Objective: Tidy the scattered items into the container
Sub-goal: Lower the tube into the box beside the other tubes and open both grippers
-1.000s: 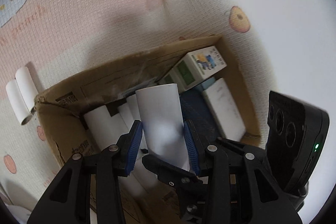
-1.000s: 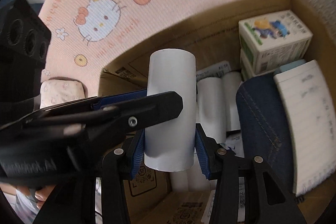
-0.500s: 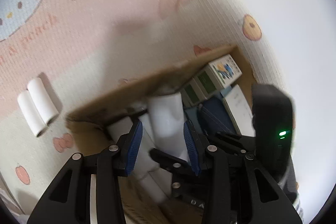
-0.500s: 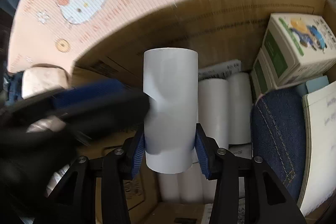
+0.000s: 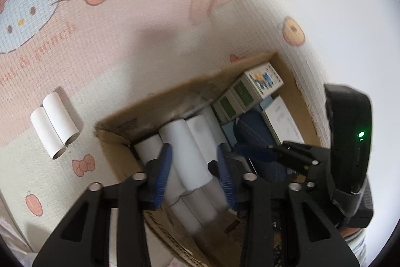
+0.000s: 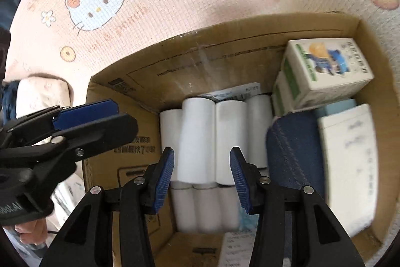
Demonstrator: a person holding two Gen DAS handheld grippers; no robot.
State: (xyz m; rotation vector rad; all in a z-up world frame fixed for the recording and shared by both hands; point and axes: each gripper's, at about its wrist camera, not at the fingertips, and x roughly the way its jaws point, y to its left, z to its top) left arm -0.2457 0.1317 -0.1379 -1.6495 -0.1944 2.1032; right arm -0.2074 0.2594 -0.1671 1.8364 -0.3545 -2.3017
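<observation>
The cardboard box [image 6: 225, 41] on the pink cartoon mat holds several white paper rolls. One white roll [image 6: 197, 139] lies tilted on top of them, also visible in the left wrist view [image 5: 190, 154]. My right gripper [image 6: 202, 152] hangs above it, open, with a gap on each side of the roll. My left gripper [image 5: 194, 149] hovers over the box's left part; its jaws are closing with nothing gripped between them. It shows at the left in the right wrist view [image 6: 120, 116]. Two more white rolls [image 5: 53, 121] lie side by side on the mat, left of the box.
The box's right part holds stacked printed cartons [image 6: 325, 71], a denim item [image 6: 292, 147] and a white notepad [image 6: 350, 162]. A padded cream cushion [image 6: 40, 96] lies left of the box. A person's fingers [image 6: 30, 234] show at the lower left.
The right gripper has let go of the white roll, which now lies on the other rolls in the box. The left gripper has drawn back to the left and its pads stand slightly closer.
</observation>
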